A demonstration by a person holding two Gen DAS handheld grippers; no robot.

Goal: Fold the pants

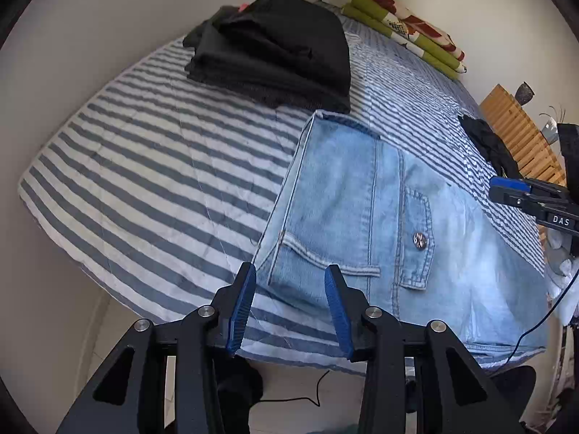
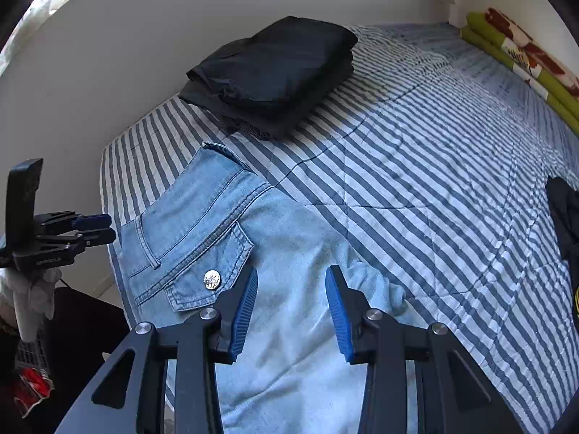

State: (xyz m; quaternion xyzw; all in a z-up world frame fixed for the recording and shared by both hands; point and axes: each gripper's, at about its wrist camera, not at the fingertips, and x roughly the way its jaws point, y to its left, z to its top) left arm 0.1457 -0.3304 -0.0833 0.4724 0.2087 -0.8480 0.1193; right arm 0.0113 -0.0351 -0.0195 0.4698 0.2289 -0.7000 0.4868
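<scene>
Light blue jeans [image 1: 362,199] lie folded near the front edge of a striped bed [image 1: 144,166], back pocket and its metal button [image 1: 419,241] facing up. My left gripper [image 1: 290,267] hovers open over the waistband corner, nothing between its pads. The right gripper [image 1: 494,190] shows at the right edge of this view, beside the jeans. In the right wrist view the right gripper [image 2: 292,270] is open above the jeans [image 2: 289,224], just right of the button [image 2: 212,279], holding nothing. The left gripper [image 2: 106,228] shows at the left, off the bed's edge.
A stack of folded black clothes [image 1: 275,54] [image 2: 275,68] sits behind the jeans by the wall. A green and red folded blanket [image 1: 409,29] [image 2: 524,58] lies at the far side. A loose black garment [image 1: 488,144] [image 2: 564,224] lies right, near a wooden slatted rack [image 1: 521,133].
</scene>
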